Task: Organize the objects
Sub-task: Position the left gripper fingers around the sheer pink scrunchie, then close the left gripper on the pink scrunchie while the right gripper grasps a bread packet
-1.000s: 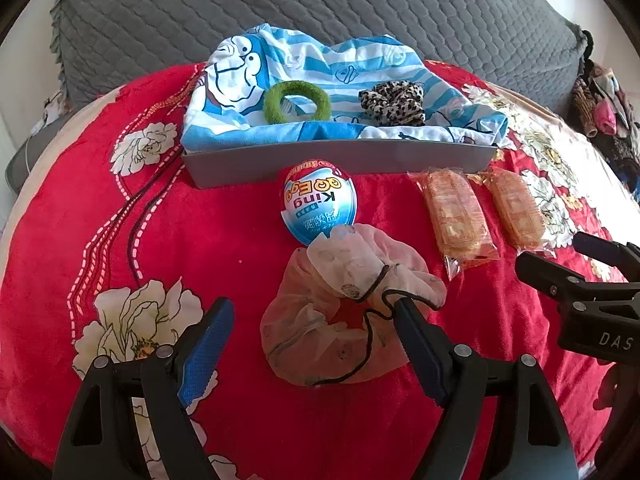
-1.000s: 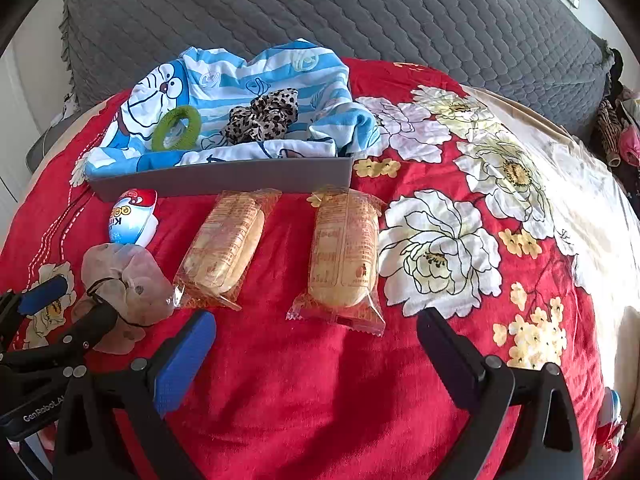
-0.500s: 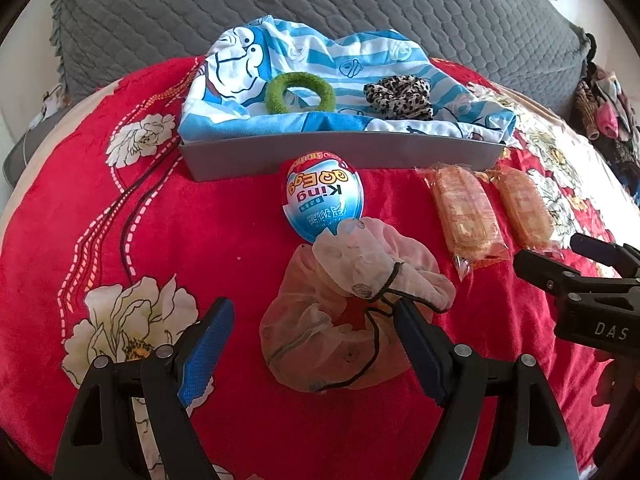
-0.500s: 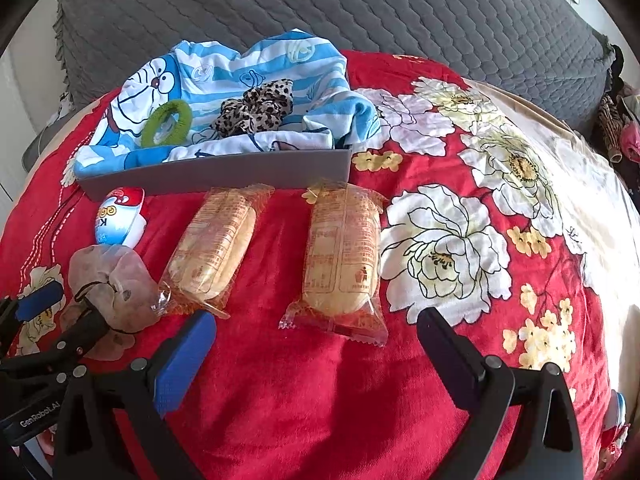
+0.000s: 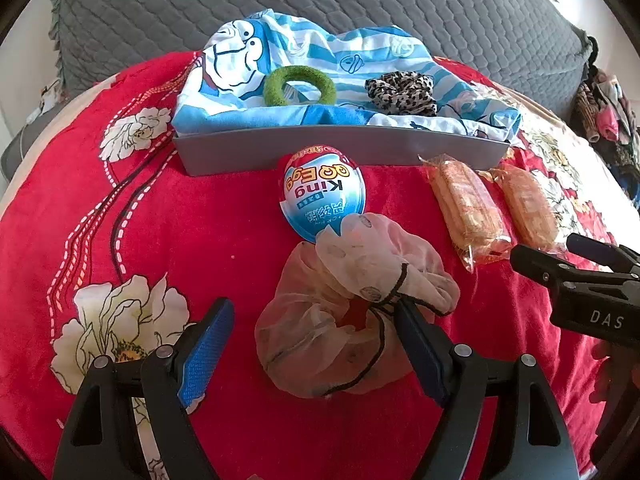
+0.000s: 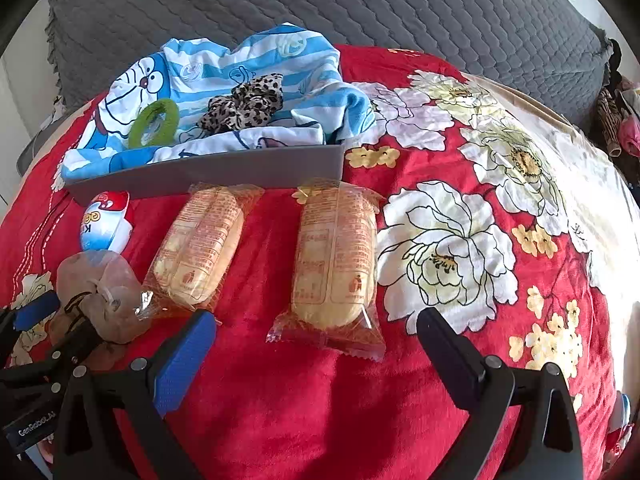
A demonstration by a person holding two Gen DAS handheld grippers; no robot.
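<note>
A sheer pink scrunchie (image 5: 352,312) lies on the red flowered blanket, between the fingers of my open left gripper (image 5: 316,344). A blue-and-red King egg (image 5: 323,196) lies just beyond it, in front of a grey tray (image 5: 340,150). The tray holds a blue striped cloth, a green hair ring (image 5: 299,85) and a leopard scrunchie (image 5: 400,89). Two wrapped snack cakes (image 6: 200,246) (image 6: 335,256) lie in front of the tray. My open right gripper (image 6: 316,344) sits low over the near end of the right cake. The pink scrunchie (image 6: 100,292) and the egg (image 6: 106,222) show at the right wrist view's left.
A grey quilted cushion (image 5: 320,4) rises behind the tray. Piled clothes (image 5: 608,108) sit at the far right. The blanket (image 6: 460,240) with white flowers spreads to the right of the cakes. The left gripper shows at the right wrist view's lower left.
Both grippers have moved forward and lower; the scrunchie and the cakes now lie nearer the fingers. No object has moved.
</note>
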